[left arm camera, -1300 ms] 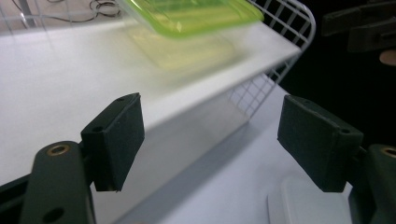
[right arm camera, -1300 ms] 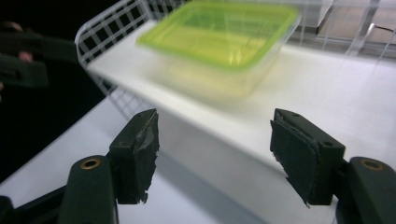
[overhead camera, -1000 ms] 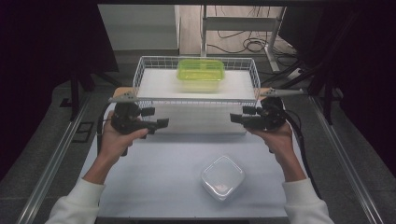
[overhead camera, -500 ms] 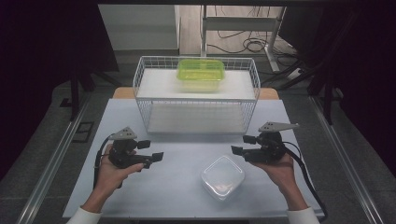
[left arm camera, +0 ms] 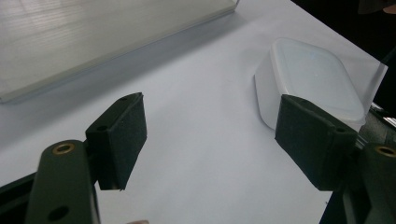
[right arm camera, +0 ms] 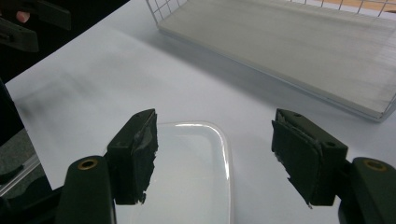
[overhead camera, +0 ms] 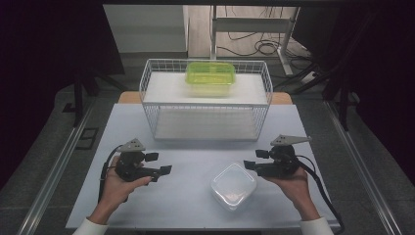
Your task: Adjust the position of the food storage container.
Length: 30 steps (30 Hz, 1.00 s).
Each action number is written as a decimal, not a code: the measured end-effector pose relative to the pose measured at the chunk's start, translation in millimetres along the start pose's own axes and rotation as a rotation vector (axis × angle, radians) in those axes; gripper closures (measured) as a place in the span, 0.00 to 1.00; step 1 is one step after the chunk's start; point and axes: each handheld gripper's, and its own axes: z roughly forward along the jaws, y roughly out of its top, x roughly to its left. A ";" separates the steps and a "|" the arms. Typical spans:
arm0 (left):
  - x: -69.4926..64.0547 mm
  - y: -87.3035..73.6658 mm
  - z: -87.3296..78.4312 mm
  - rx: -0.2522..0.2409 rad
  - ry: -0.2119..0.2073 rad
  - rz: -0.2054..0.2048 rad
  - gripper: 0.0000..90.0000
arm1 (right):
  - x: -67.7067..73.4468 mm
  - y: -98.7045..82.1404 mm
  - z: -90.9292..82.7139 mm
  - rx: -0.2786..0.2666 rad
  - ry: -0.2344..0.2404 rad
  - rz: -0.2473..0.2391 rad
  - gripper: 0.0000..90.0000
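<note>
- White tabletop (overhead camera: 195,205) carries a clear plastic container (overhead camera: 234,186), squarish with rounded corners and a glossy lid, lying near the front edge.
- Right gripper (overhead camera: 250,160) sits just beside it, jaws apart and empty.
- Left gripper (overhead camera: 159,163) rests farther away, jaws apart and empty.

Dark surroundings, grey floor (overhead camera: 49,161), cables (overhead camera: 254,46) beyond the white table (overhead camera: 191,205).

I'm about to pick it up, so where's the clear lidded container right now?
In the high view the clear lidded container sits on the white table, near its front edge, right of centre, just beside the right hand-held gripper and in front of the wire basket.
</note>
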 end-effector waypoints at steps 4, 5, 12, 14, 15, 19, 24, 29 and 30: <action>-0.6 -1.1 1.2 0.008 0.003 0.003 0.27 | 2.1 -1.5 0.4 0.010 -0.009 -0.015 0.35; -0.5 -1.2 1.2 0.009 0.004 0.003 0.27 | 3.3 -2.0 0.2 0.017 -0.012 -0.018 0.35; 0.9 -3.0 2.0 0.017 0.001 0.000 0.27 | 7.9 -6.1 -2.2 0.032 -0.022 -0.041 0.35; 0.9 -3.4 1.7 0.014 0.000 -0.003 0.26 | 7.6 -8.2 -2.8 0.034 -0.019 -0.037 0.35; 1.0 -3.5 1.4 0.014 0.000 -0.003 0.26 | 7.0 -9.9 -3.3 0.038 -0.021 -0.032 0.35; 2.3 -4.2 0.4 0.012 0.003 -0.008 0.26 | 3.5 -15.3 -5.6 0.044 -0.028 -0.017 0.35; 2.7 -4.4 -0.3 0.008 0.005 -0.011 0.26 | 0.7 -20.1 -8.0 0.050 -0.042 -0.009 0.36; 3.0 -4.8 0.1 0.010 0.009 -0.011 0.25 | -2.0 -23.9 -10.1 0.055 -0.048 -0.004 0.37; 3.5 -5.2 0.1 0.011 0.009 -0.011 0.25 | -1.9 -24.4 -10.5 0.057 -0.048 -0.003 0.37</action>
